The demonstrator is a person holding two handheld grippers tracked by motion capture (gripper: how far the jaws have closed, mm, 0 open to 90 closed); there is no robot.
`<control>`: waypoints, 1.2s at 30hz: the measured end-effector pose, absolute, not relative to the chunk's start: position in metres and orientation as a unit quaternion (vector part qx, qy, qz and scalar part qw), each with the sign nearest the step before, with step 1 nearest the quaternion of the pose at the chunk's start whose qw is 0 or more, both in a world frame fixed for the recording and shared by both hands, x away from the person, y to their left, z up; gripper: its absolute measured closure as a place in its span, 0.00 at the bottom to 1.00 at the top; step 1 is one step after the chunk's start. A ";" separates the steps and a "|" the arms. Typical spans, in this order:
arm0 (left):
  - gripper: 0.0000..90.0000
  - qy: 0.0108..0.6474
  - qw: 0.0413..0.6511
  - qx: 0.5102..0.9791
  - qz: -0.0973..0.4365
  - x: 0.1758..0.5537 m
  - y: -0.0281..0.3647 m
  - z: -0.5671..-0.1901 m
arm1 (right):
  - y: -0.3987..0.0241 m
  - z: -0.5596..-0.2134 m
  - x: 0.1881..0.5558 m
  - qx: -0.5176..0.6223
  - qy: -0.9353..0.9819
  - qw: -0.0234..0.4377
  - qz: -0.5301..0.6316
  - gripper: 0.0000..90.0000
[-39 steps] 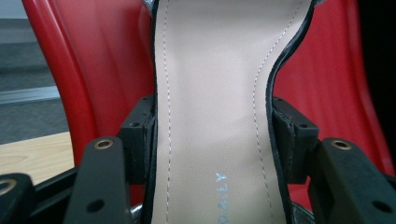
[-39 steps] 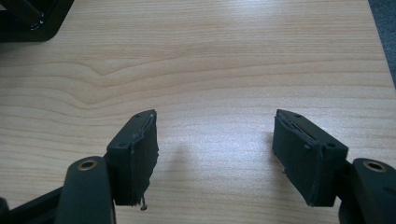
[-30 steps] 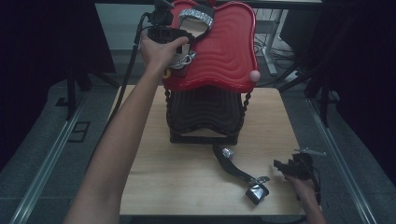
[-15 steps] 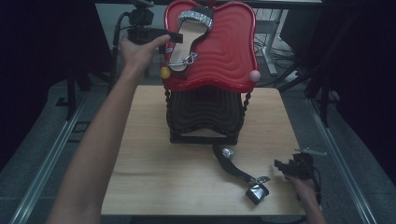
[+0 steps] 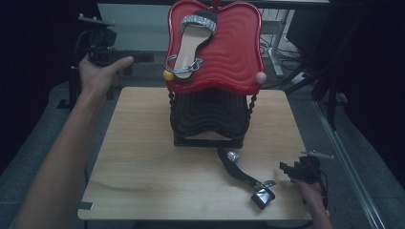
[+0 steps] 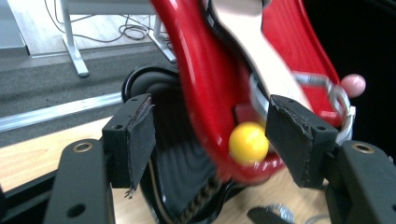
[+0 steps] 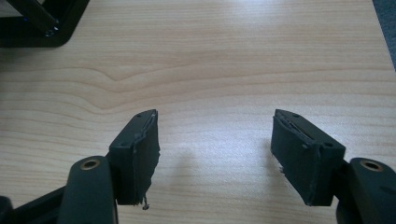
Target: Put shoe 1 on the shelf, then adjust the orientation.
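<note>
Two grippers are held by a person at a wooden table, and both have nothing between their jaws. On the far middle part of the table stands a black ribbed stand, and on top of it sits a red wavy shelf, tilted toward the camera. A yellow ball is at the lower left corner of this shelf and a pink ball is at the lower right corner. One sandal with a beige sole and a glittering silver strap lies on the red shelf, toe end up, with its metal ankle ring near the yellow ball. A second sandal, a black one, lies on the table in front of the stand, toward the right front corner.

The left gripper is held by the left hand beyond the far left corner of the table, apart from the shelf; its jaws stand wide apart, and in the left gripper view the yellow ball and the red shelf edge show between them, farther off. The right gripper is at the right front edge of the table, near the black sandal but not touching it. In the right gripper view its jaws are wide apart over bare wood
</note>
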State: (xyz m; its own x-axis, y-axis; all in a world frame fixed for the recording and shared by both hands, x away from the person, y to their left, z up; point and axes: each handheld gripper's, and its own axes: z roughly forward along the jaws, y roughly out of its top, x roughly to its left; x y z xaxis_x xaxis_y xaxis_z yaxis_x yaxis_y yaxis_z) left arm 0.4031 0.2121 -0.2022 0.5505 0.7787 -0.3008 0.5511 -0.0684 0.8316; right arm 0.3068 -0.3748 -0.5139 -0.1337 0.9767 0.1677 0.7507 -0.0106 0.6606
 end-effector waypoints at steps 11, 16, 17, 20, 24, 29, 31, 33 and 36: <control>0.38 0.465 0.486 0.729 0.126 0.392 0.234 -0.221 | -0.370 -0.502 0.307 0.605 0.689 0.179 0.357 0.41; 0.38 0.471 0.485 0.727 0.124 0.392 0.237 -0.223 | -0.357 -0.479 0.302 0.549 0.720 0.175 0.386 0.55; 0.38 0.471 0.485 0.727 0.124 0.392 0.237 -0.223 | -0.355 -0.477 0.301 0.541 0.726 0.170 0.389 0.58; 0.38 0.474 0.484 0.726 0.122 0.392 0.237 -0.225 | -0.350 -0.474 0.299 0.519 0.745 0.152 0.390 0.68; 0.38 0.477 0.480 0.727 0.118 0.393 0.235 -0.228 | -0.336 -0.463 0.293 0.475 0.778 0.126 0.391 0.93; 0.38 0.478 0.480 0.726 0.120 0.393 0.233 -0.228 | -0.308 -0.448 0.288 0.422 0.816 0.102 0.381 1.00; 0.38 0.479 0.479 0.726 0.120 0.393 0.233 -0.228 | -0.298 -0.445 0.286 0.404 0.830 0.098 0.372 1.00; 0.38 0.480 0.478 0.726 0.120 0.394 0.233 -0.229 | -0.274 -0.444 0.284 0.371 0.854 0.094 0.352 1.00; 0.38 0.481 0.476 0.727 0.120 0.393 0.233 -0.231 | -0.253 -0.448 0.289 0.363 0.872 0.091 0.316 1.00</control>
State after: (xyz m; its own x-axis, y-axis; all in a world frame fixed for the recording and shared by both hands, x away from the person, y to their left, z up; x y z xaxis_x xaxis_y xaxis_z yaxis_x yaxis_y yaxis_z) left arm 0.3932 0.2331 -0.2313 0.5092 0.8127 -0.2834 0.5845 -0.0848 0.8070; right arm 0.2887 -0.2533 -0.4482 -0.7204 0.6900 0.0697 0.5746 0.5376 0.6171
